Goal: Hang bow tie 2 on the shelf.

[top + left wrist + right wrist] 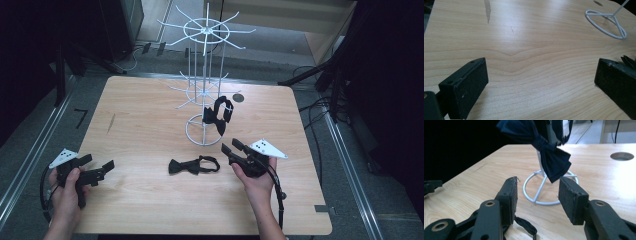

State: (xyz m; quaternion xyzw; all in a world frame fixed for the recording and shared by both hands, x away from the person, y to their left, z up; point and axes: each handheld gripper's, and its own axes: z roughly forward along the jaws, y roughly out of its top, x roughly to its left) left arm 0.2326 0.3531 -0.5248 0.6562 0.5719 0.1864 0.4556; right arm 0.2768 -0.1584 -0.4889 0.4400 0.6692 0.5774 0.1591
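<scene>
A black bow tie (194, 165) lies flat on the wooden table (150, 125) near the front middle. A second bow tie (217, 114) hangs low on the white wire rack (206, 75); in the right gripper view this hanging bow tie (549, 152) looks dark blue, above the rack's ring base (549, 191). My right gripper (230, 145) is open just right of the lying tie, and its jaws (539, 181) point at the rack with a strap (525, 226) beneath them. My left gripper (100, 161) is open at the front left, jaws (540, 65) wide over bare wood.
The rack's ring base (605, 23) stands at the far right of the left gripper view, with the edge of the lying tie (629, 61) behind the right jaw. A round cable hole (238, 97) sits behind the rack. Dark equipment and cables (320, 107) surround the table.
</scene>
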